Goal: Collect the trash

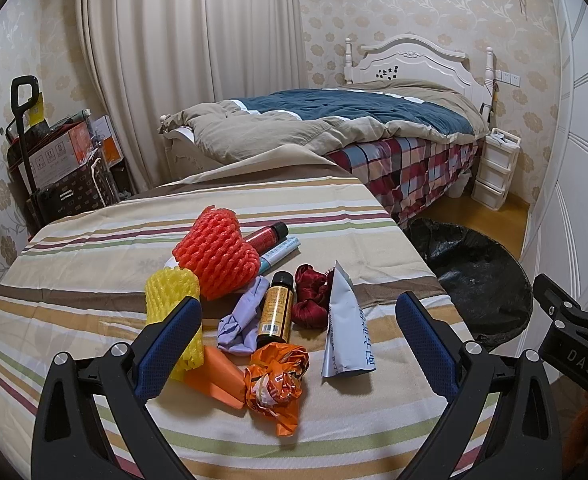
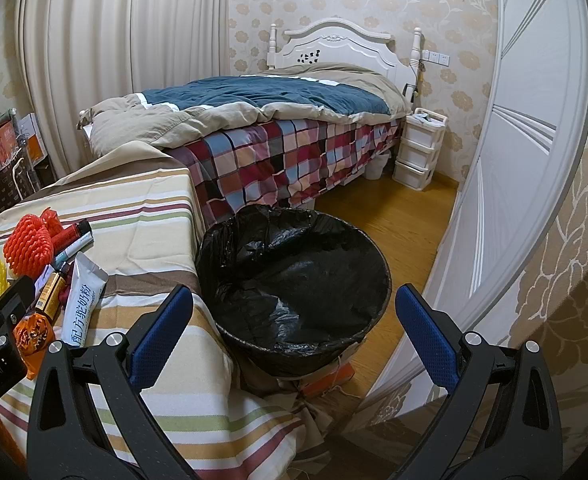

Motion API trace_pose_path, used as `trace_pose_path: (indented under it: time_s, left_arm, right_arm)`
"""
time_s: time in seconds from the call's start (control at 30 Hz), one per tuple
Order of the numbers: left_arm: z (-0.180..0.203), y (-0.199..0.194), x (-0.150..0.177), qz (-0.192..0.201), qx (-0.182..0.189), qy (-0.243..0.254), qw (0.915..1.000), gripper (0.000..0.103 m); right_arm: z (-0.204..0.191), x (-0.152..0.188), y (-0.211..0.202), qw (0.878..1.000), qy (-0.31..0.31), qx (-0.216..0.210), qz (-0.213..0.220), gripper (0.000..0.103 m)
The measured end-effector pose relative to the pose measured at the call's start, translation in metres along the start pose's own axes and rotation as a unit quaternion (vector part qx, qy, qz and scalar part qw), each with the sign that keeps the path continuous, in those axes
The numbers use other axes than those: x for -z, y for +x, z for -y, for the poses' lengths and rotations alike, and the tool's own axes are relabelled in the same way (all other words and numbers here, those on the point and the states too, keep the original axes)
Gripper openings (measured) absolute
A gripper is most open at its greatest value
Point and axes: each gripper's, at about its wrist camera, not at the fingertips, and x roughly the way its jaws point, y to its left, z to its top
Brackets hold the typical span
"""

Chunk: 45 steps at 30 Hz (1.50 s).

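Both claws gape wide, holding nothing: left claw (image 1: pixel 297 328) over the desk (image 1: pixel 94 248), its neighbour's body stamped "DAS"; right claw (image 2: pixel 294 320) above the bin (image 2: pixel 294 280). The white pouch (image 2: pixel 82 304) reads "配方驼奶粉".

Two foam nets (image 1: pixel 214 256), two bottles (image 1: pixel 274 312), one pouch (image 1: pixel 343 320), one bin (image 2: pixel 294 280).

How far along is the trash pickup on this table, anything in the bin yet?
Nothing looks done: the black-lined bin appears empty. Nothing is in hand either; the left hand-held gripper and right hand-held gripper are both open. Left on the striped table: orange foam net, yellow foam net, brown bottle, white pouch, crumpled orange wrapper and more.
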Motion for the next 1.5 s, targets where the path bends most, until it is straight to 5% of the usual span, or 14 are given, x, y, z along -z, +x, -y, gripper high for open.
trace_pose_path:
  time_s: [1.5]
  left_arm:
    - [-0.0048,0.0002,0.008,-0.011,0.007,-0.006,0.9999,0.097]
  right_arm:
    - [-0.0065,0.0026,0.0012,1.0,-0.003,-0.005,-0.008,0.099]
